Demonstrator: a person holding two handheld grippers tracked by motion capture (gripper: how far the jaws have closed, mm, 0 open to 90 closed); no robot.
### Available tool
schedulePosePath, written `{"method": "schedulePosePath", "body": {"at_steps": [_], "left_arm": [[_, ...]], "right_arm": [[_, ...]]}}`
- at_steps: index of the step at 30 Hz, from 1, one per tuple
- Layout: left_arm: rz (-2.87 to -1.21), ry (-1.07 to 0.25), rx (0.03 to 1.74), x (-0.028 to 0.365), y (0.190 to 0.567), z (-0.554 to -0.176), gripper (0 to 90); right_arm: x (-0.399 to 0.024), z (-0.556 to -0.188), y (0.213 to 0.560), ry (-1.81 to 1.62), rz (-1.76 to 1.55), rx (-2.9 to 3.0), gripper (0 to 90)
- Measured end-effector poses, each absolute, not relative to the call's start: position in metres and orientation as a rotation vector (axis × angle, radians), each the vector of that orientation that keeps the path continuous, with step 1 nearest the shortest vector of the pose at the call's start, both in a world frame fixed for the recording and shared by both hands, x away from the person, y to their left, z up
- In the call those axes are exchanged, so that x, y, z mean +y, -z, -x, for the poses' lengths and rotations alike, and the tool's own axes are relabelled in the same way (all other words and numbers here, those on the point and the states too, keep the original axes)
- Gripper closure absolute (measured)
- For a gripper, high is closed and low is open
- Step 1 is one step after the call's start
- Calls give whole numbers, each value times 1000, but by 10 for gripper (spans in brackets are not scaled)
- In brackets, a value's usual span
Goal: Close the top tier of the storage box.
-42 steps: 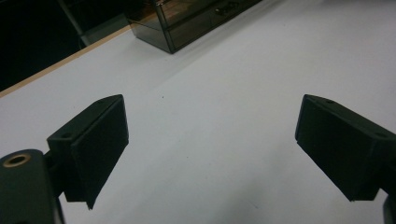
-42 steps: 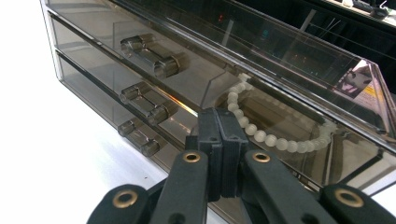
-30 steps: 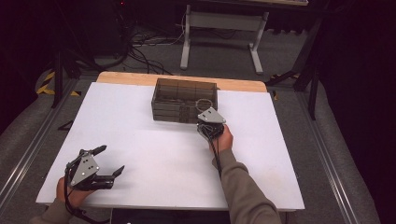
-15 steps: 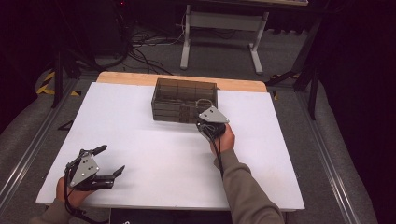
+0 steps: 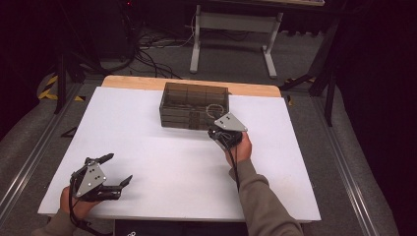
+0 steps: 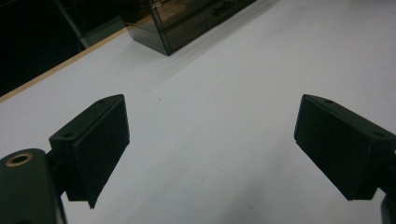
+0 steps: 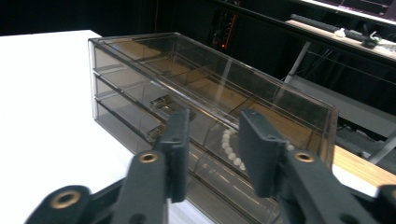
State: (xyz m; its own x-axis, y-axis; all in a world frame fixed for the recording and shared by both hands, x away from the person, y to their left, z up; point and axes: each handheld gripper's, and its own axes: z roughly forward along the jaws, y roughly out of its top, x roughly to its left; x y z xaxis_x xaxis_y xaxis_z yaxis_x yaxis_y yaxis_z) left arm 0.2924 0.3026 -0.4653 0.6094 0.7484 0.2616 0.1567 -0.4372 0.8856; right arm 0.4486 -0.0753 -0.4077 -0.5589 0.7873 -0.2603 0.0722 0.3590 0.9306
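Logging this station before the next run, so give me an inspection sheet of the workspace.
Surface: white table top, bare, wooden strip at the far edge.
Job's things: smoky clear drawer box; white bead bracelet inside.
Clutter: nothing seen.
Grippers: left tongs open, empty, near front left corner; right tongs at the box front, jaws just been opening, gripping nothing.
Cables: loose leads on the floor behind.
Surroundings: dark room, grey stand.
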Motion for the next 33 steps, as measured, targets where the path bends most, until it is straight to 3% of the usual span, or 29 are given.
{"method": "schedulePosePath", "body": {"at_steps": [2, 3, 5, 10, 11, 14, 17, 33], "left_arm": [[-1937, -827, 713, 302, 465, -292, 112], [-1939, -831, 711, 302, 465, -292, 112], [-1935, -840, 710, 302, 464, -291, 112], [-1936, -836, 711, 302, 464, -291, 112], [-1937, -843, 708, 302, 464, -291, 112], [-1935, -842, 713, 303, 464, -291, 112], [-1939, -844, 709, 302, 464, -291, 113], [-1944, -844, 720, 302, 465, -292, 97]], "right_arm": [[-76, -448, 408, -1246, -756, 1885, 562], [-76, -447, 408, -1257, -773, 1859, 445], [-76, -447, 408, -1250, -772, 1848, 433], [-74, -448, 410, -1237, -792, 1846, 308], [-73, -449, 411, -1225, -796, 1846, 225], [-72, -449, 412, -1218, -806, 1831, 198], [-73, -449, 411, -1226, -808, 1831, 111], [-71, -439, 405, -1178, -786, 1899, 82]]}}
